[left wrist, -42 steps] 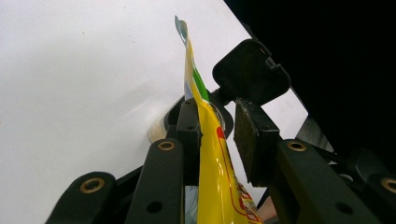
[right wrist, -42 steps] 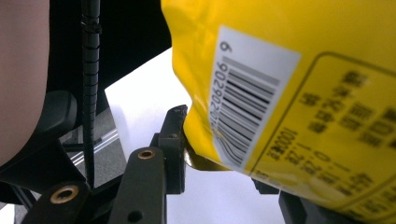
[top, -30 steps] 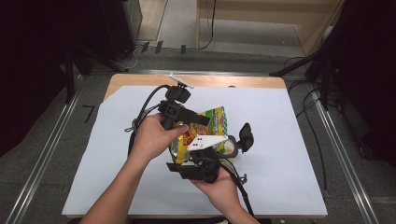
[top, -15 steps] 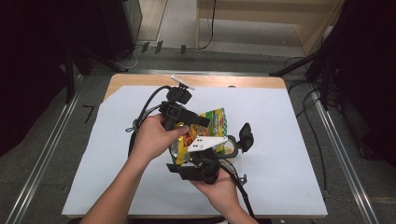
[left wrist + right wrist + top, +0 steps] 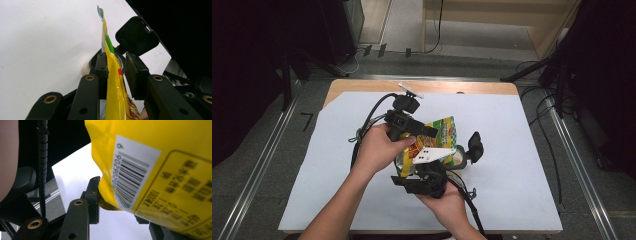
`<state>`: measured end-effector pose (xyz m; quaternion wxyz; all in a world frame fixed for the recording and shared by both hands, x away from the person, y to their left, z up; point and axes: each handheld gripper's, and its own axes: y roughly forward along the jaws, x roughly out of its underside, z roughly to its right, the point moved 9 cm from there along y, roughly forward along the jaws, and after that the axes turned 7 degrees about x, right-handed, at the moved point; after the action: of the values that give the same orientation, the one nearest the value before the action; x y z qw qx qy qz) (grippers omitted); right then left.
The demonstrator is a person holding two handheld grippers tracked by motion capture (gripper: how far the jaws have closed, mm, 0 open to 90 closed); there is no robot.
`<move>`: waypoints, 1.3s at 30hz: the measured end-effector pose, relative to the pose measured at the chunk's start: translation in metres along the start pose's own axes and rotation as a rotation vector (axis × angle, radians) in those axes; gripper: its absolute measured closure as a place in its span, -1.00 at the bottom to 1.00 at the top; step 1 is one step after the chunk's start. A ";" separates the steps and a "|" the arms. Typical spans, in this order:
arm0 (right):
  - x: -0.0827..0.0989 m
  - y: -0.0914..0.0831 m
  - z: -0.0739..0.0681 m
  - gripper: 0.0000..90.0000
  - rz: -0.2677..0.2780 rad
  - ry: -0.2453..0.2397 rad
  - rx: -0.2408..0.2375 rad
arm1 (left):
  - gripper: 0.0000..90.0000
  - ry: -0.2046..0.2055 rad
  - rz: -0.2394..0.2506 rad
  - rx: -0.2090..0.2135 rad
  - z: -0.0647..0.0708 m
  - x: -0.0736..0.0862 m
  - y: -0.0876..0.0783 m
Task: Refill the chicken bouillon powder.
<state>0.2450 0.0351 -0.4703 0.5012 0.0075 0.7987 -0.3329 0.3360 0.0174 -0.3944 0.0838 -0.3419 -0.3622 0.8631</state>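
Observation:
A yellow snack bag (image 5: pixel 439 134) stands on edge over the middle of the white sheet, held between both hands. My left gripper (image 5: pixel 428 132) clamps its upper part: in the left gripper view the bag (image 5: pixel 112 82) runs edge-on between the pads (image 5: pixel 101 72) of the left gripper (image 5: pixel 116 62). My right gripper (image 5: pixel 439 166) comes from below. In the right gripper view the barcode end of the bag (image 5: pixel 155 170) bulges between the jaws of the right gripper (image 5: pixel 120 195). One pad (image 5: pixel 93 195) presses on it and the other pad is hidden.
A small glass jar (image 5: pixel 458 159) with its black lid (image 5: pixel 474 146) flipped open stands on the sheet just beyond the bag; the left gripper view shows the lid (image 5: pixel 137 35). The white sheet (image 5: pixel 522 150) covers a wooden table (image 5: pixel 362 87). Cables trail on the floor around it.

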 end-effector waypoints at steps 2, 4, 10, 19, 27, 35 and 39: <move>0.000 0.000 0.000 0.43 0.001 -0.001 0.000 | 0.63 -0.005 0.003 0.009 0.000 0.000 -0.001; -0.001 -0.001 0.000 0.43 0.006 -0.004 0.001 | 0.62 -0.004 0.007 0.020 0.001 -0.001 -0.002; -0.003 -0.002 -0.002 0.44 0.005 -0.013 -0.003 | 0.62 -0.009 0.012 0.018 0.000 -0.001 -0.004; -0.008 -0.003 -0.006 0.44 0.042 -0.028 0.000 | 0.62 0.016 0.030 0.008 0.007 -0.002 -0.011; -0.001 0.001 -0.001 0.44 0.015 -0.008 0.012 | 0.64 -0.013 0.008 0.013 -0.002 0.001 -0.001; 0.003 0.004 0.000 0.44 0.021 -0.002 0.020 | 0.64 -0.013 -0.005 0.012 -0.003 0.002 0.004; 0.002 0.003 0.000 0.44 0.021 -0.001 0.011 | 0.62 -0.014 0.008 0.019 -0.002 0.001 0.003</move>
<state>0.2453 0.0363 -0.4731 0.5049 0.0187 0.7965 -0.3320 0.3371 0.0171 -0.3981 0.0810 -0.3367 -0.3532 0.8691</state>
